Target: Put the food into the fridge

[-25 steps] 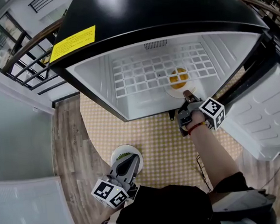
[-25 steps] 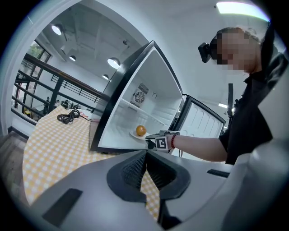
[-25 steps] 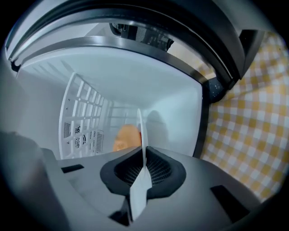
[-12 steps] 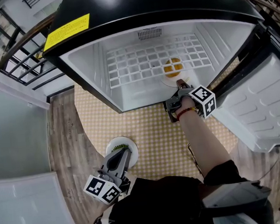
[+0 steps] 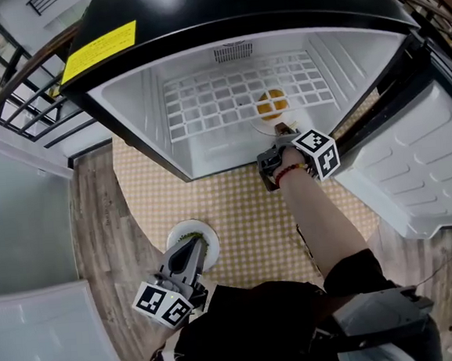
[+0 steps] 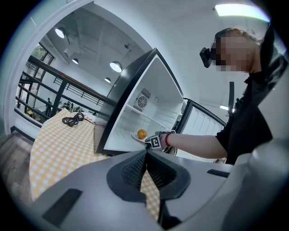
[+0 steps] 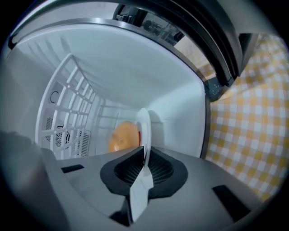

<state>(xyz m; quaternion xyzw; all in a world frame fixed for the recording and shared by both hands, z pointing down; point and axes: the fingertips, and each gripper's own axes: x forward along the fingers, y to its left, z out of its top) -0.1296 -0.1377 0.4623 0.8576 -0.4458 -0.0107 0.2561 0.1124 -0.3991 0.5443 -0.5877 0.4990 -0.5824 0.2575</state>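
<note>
l gripper jaws together, empty, well out front of fridge, by plate w/ green food. r gripper clamped on white plate rim, orange on it, just inside fridge.

My right gripper reaches into the open fridge, its tip at the near rim of a white plate. The plate carries an orange under the right part of the wire shelf. The fridge door stands open on the right. Near left, my left gripper hangs over a second plate of green food on the checked cloth.
</note>
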